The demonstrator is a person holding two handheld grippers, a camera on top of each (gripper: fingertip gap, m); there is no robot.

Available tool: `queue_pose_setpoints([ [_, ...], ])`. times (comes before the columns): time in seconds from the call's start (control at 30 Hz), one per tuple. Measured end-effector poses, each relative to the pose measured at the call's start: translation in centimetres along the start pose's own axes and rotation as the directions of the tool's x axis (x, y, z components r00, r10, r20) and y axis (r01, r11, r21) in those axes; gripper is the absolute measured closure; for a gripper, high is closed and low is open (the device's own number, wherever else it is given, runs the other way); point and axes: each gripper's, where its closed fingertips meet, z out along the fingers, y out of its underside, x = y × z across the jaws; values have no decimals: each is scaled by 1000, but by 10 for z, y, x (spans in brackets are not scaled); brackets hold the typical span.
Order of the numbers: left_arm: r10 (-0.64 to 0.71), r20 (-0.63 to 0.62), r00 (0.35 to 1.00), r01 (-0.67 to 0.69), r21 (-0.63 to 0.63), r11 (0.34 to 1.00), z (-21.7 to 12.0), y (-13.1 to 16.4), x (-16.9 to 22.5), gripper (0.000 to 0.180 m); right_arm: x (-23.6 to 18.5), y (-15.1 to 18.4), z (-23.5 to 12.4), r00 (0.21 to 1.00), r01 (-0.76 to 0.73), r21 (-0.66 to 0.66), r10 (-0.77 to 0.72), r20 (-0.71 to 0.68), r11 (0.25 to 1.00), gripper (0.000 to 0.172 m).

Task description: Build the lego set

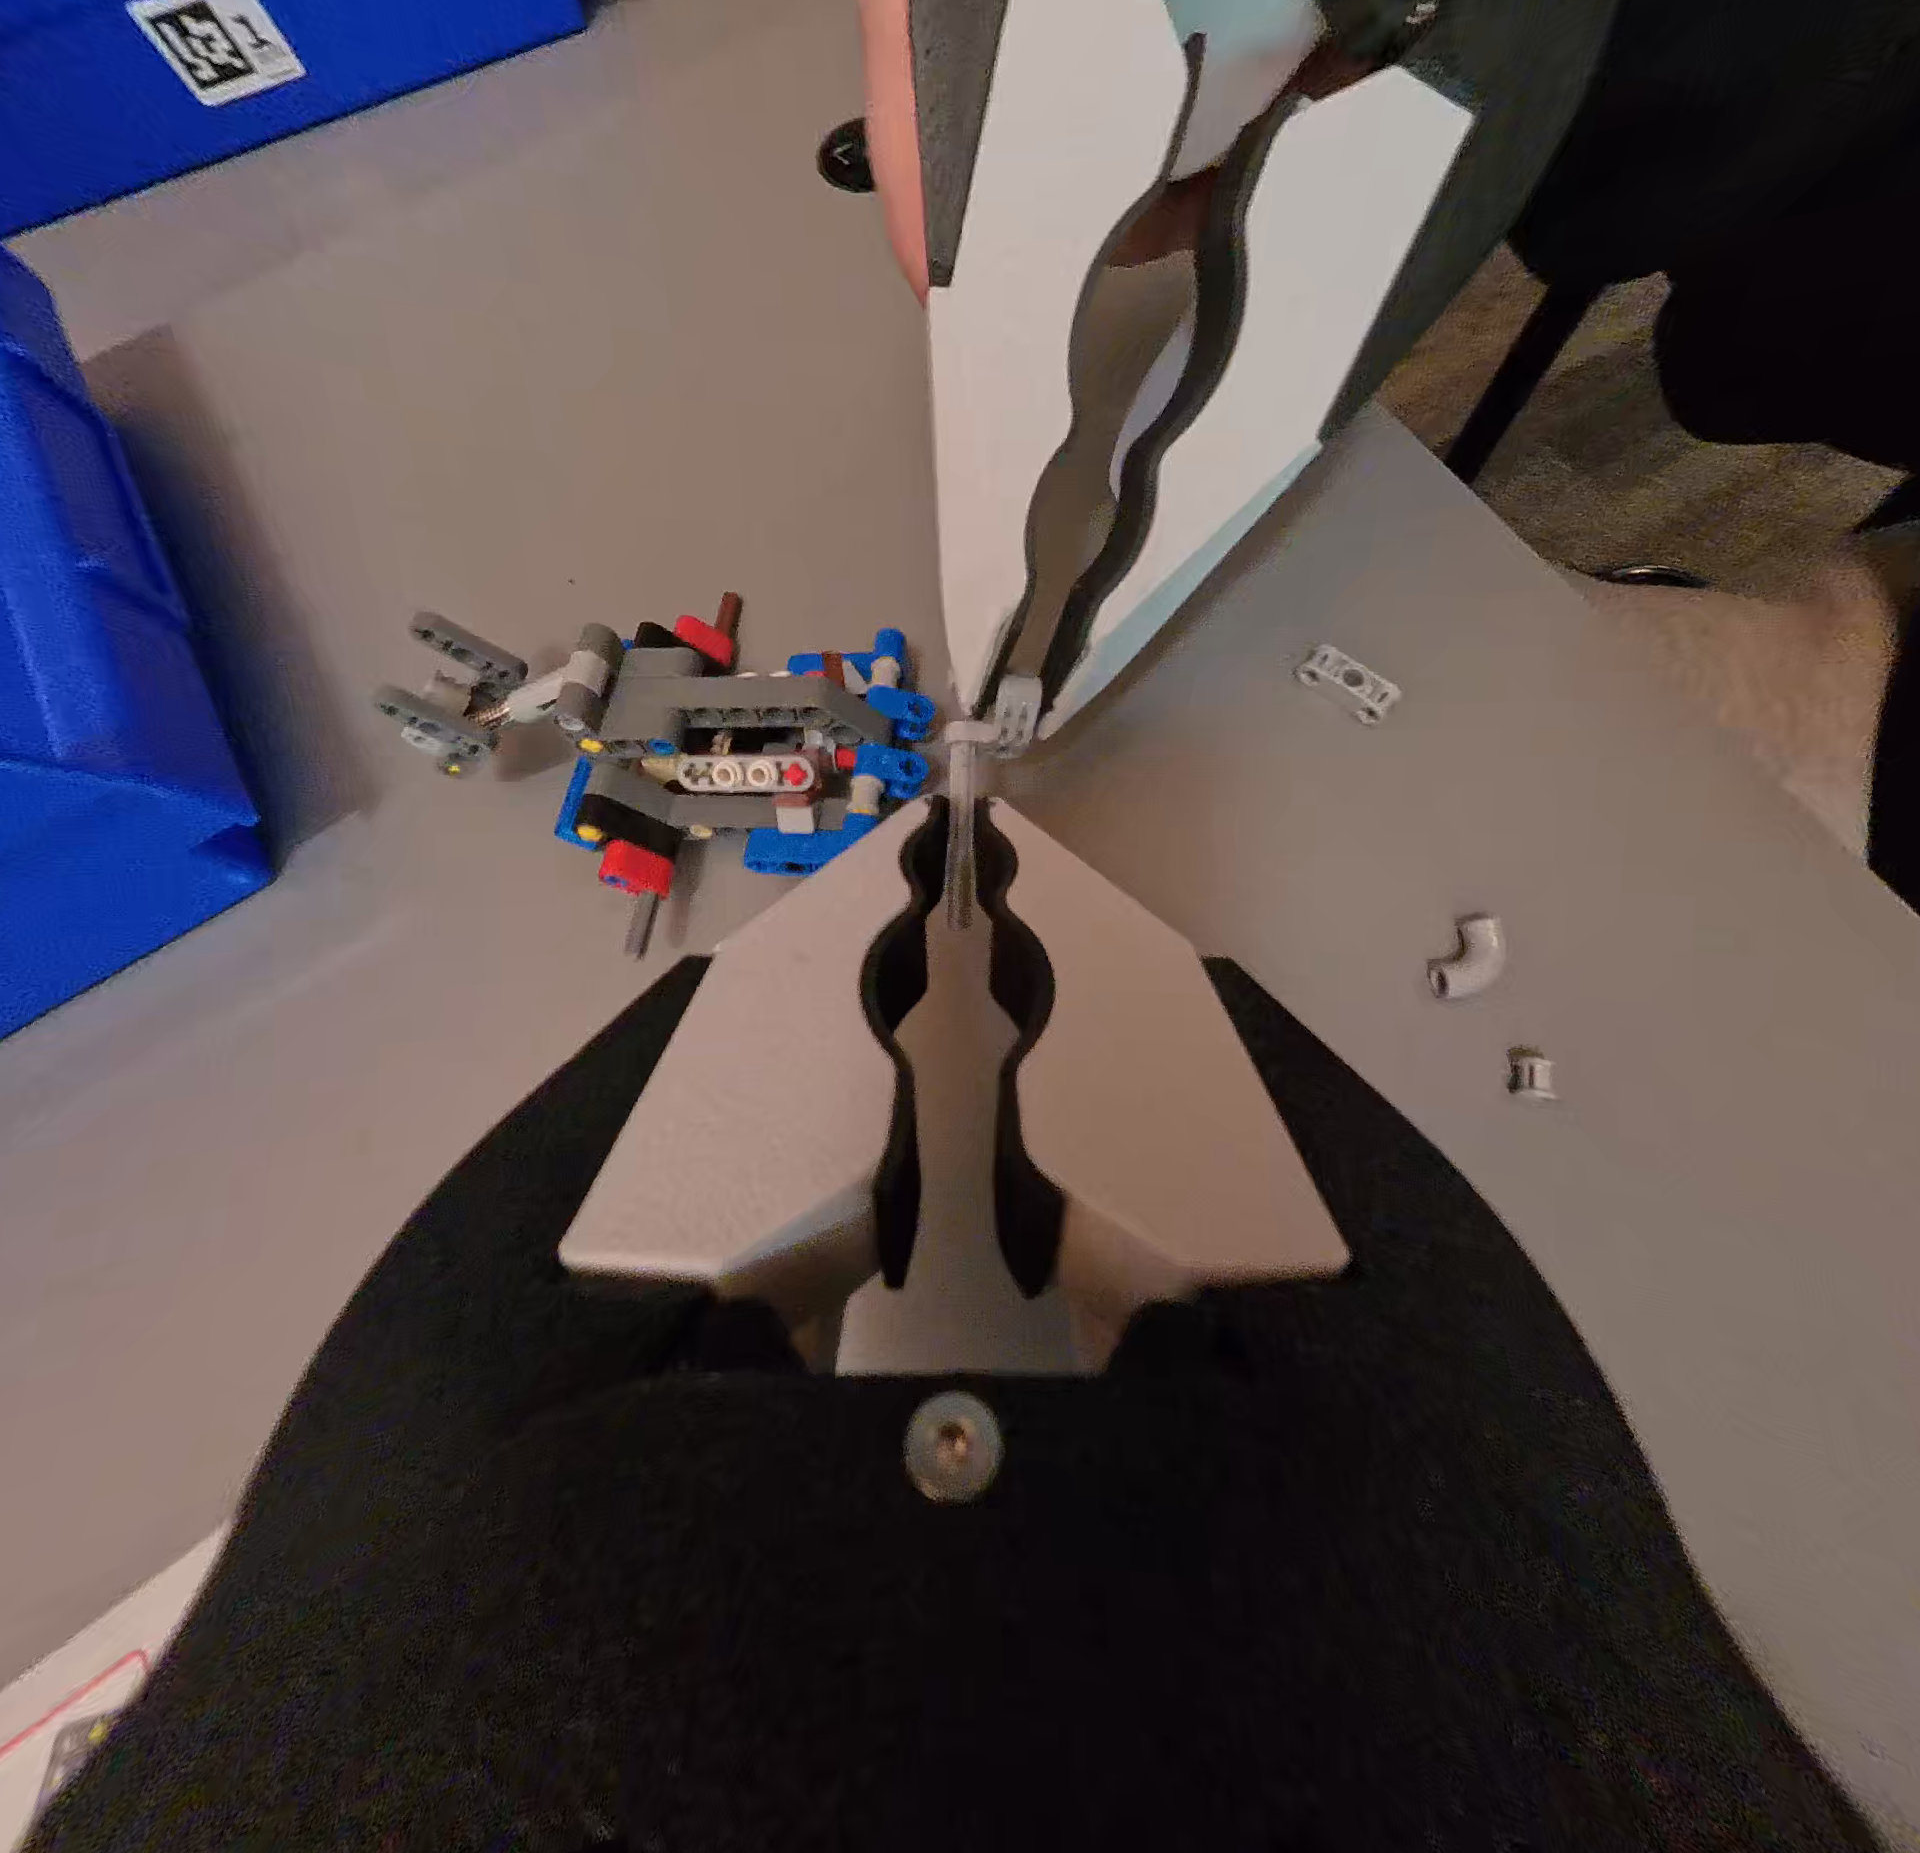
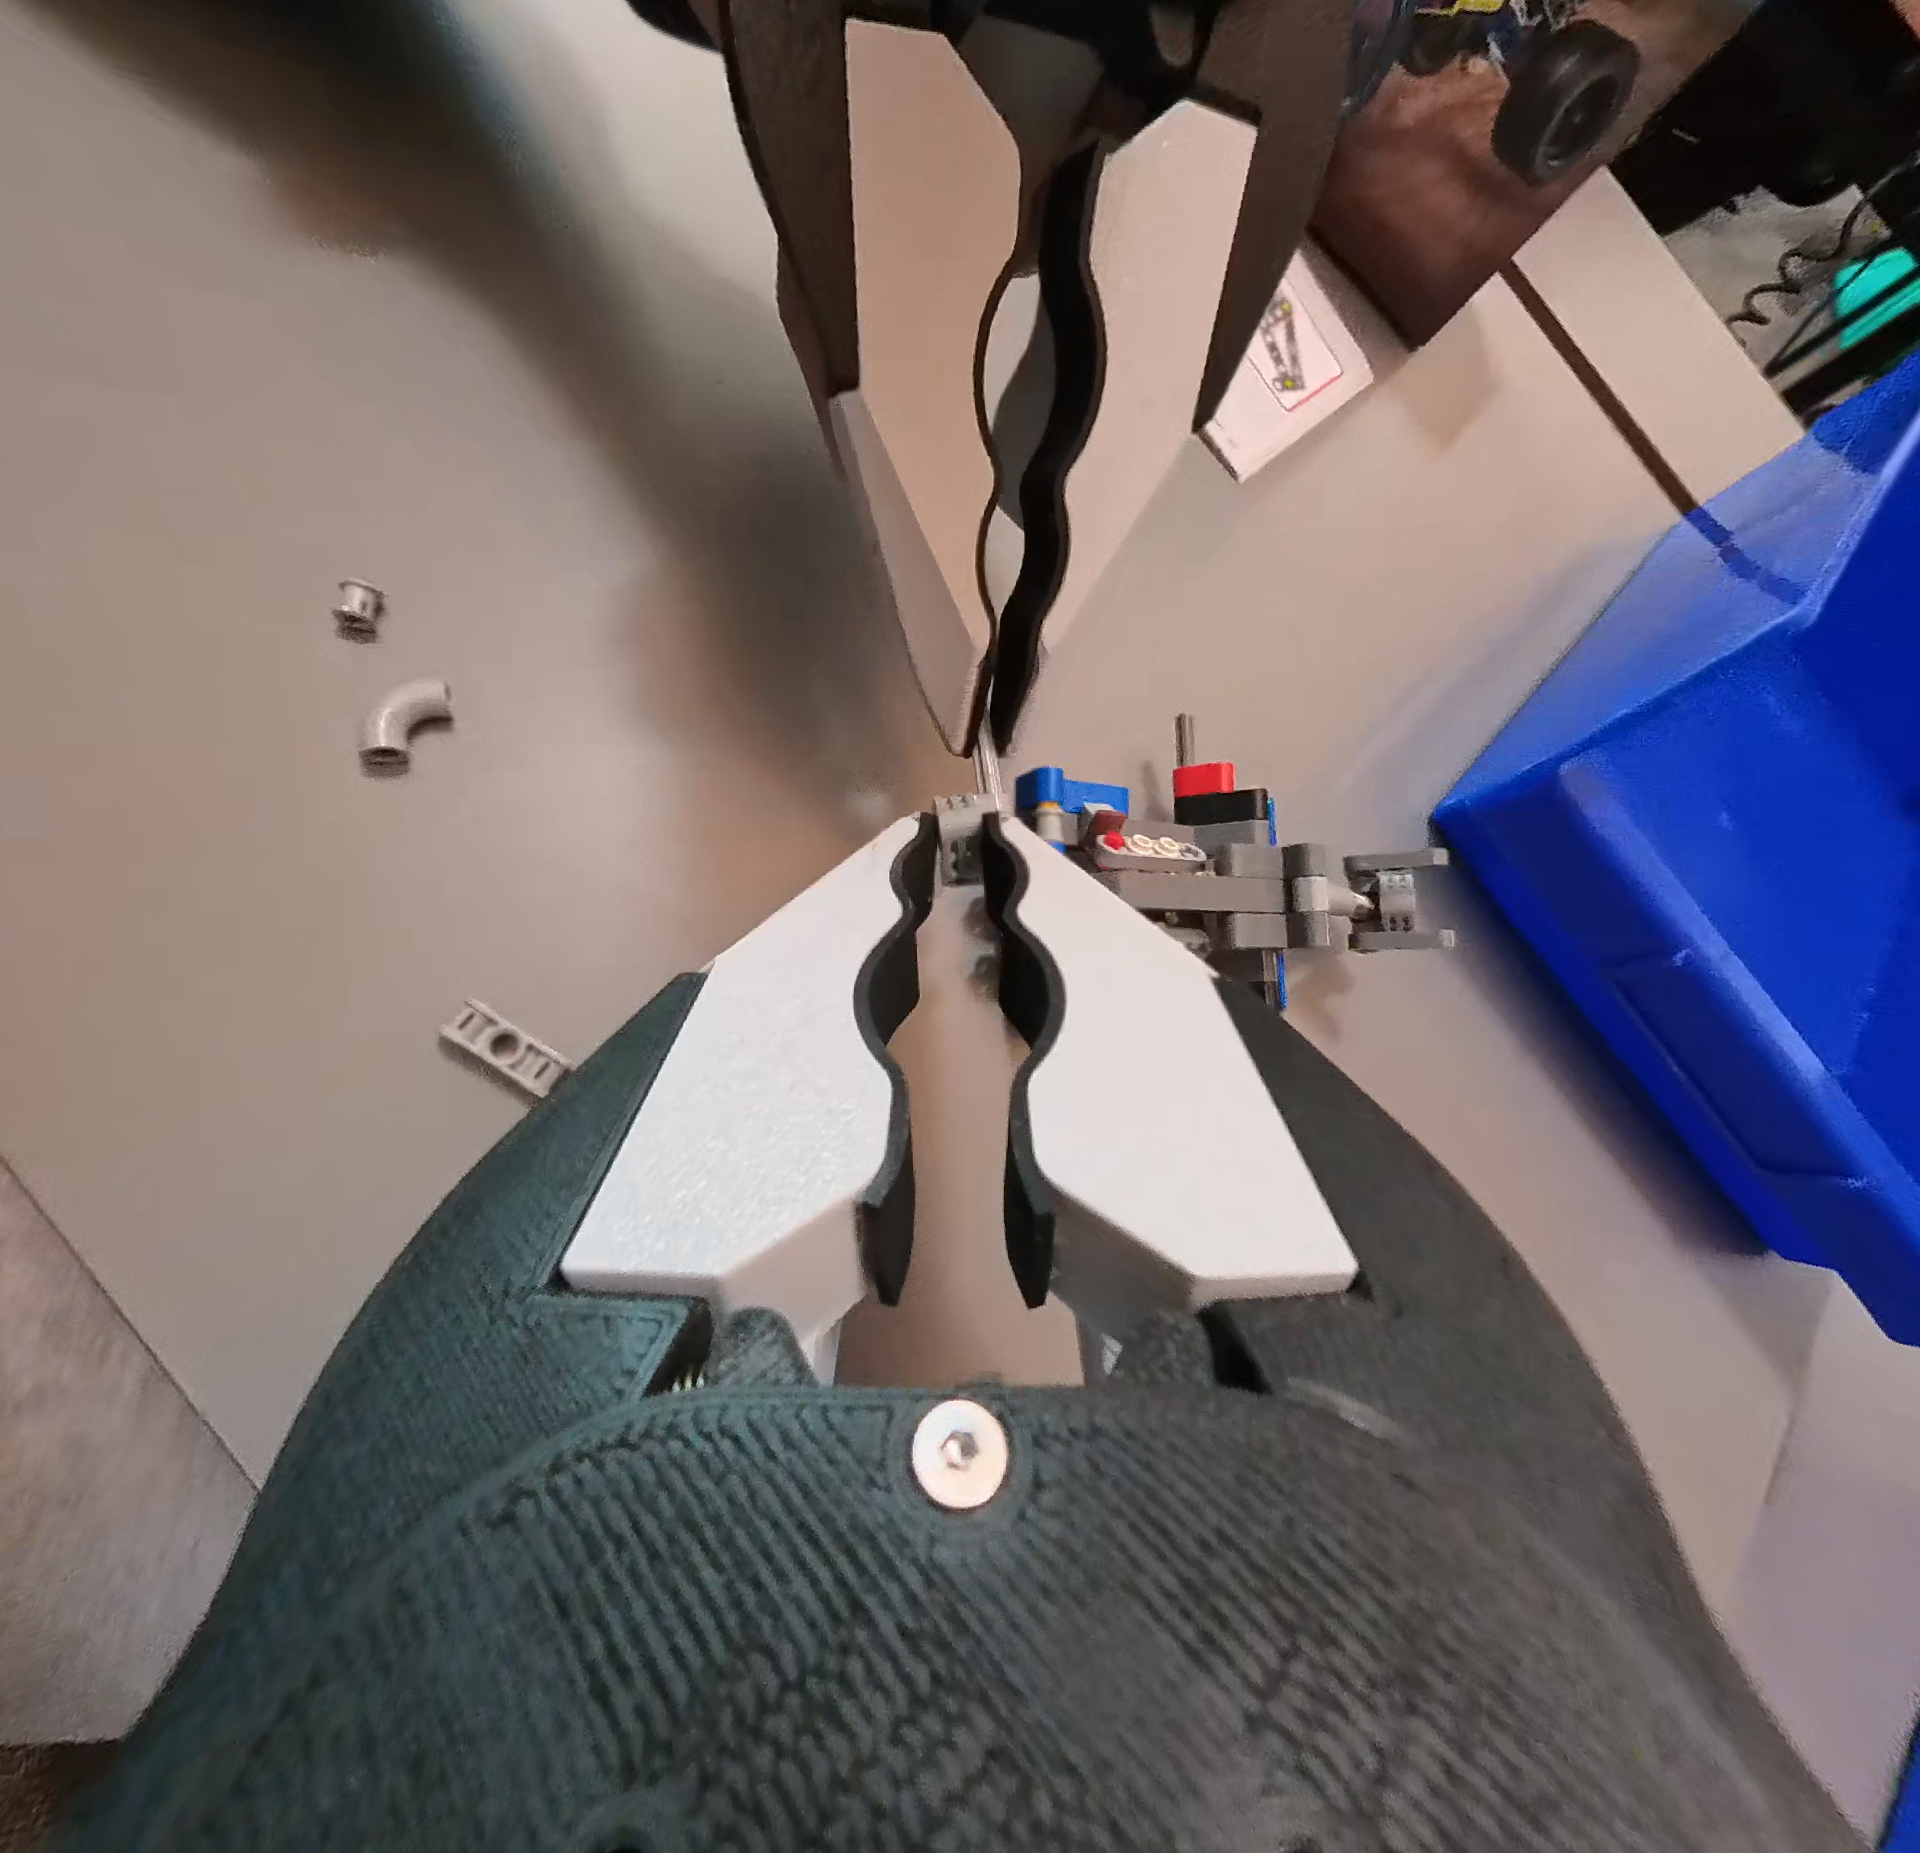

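A thin grey axle is pinched by the left gripper; at its twelve o'clock end, the right gripper clamps a grey connector. The brick model lies at nine o'clock on the table.

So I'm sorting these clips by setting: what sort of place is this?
Probably a hobby or lab workbench: a grey table with a brick-built model, loose grey parts and blue storage bins.

Opposed close wrist views share the brick model.
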Motion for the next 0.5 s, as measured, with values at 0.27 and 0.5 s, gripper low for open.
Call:
queue_pose_setpoints([
  [0.27,-40,-15,999,40,-10,999,3,-4,-19,180,21,4,0,993,-107,92,102,52,990,166],
  [0.5,-89,-65,994,87,-33,996,8,-3,-24,180,31,12,2,984,-176,60,175,25,982,153],
])
